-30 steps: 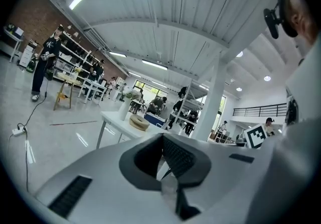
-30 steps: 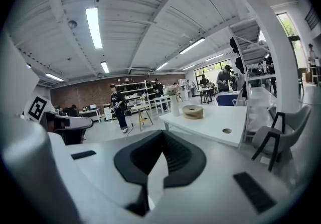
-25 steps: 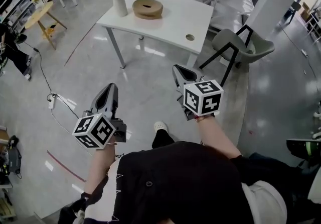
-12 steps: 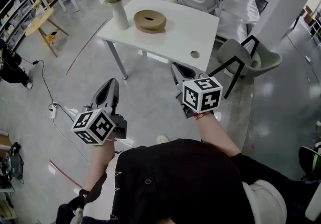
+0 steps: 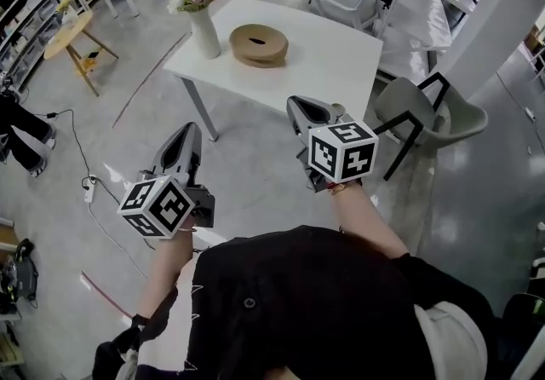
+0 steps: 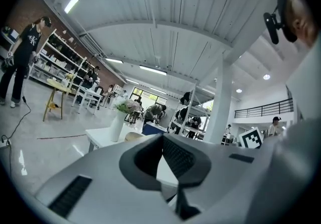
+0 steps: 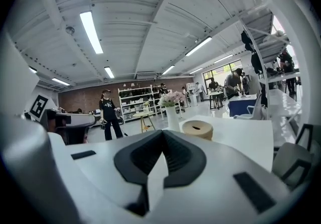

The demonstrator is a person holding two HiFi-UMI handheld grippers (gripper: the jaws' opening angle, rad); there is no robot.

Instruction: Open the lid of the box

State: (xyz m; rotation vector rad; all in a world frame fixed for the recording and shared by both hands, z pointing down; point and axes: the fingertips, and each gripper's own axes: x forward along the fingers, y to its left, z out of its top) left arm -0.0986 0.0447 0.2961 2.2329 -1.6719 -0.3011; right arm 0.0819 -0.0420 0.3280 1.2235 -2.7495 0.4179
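White table (image 5: pixel 341 59) now nearer, round tan box (image 5: pixel 258 48), slotted lid (image 5: pixel 258 34) shut

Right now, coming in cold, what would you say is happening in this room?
A person holds a gripper in each hand, the left gripper and the right gripper. Both are shut with nothing between the jaws, and both point toward a white table a short way ahead. On the table sit a round wooden box, which looks closed, and a vase of flowers. Neither gripper has reached the box yet, so the lid has not been opened.
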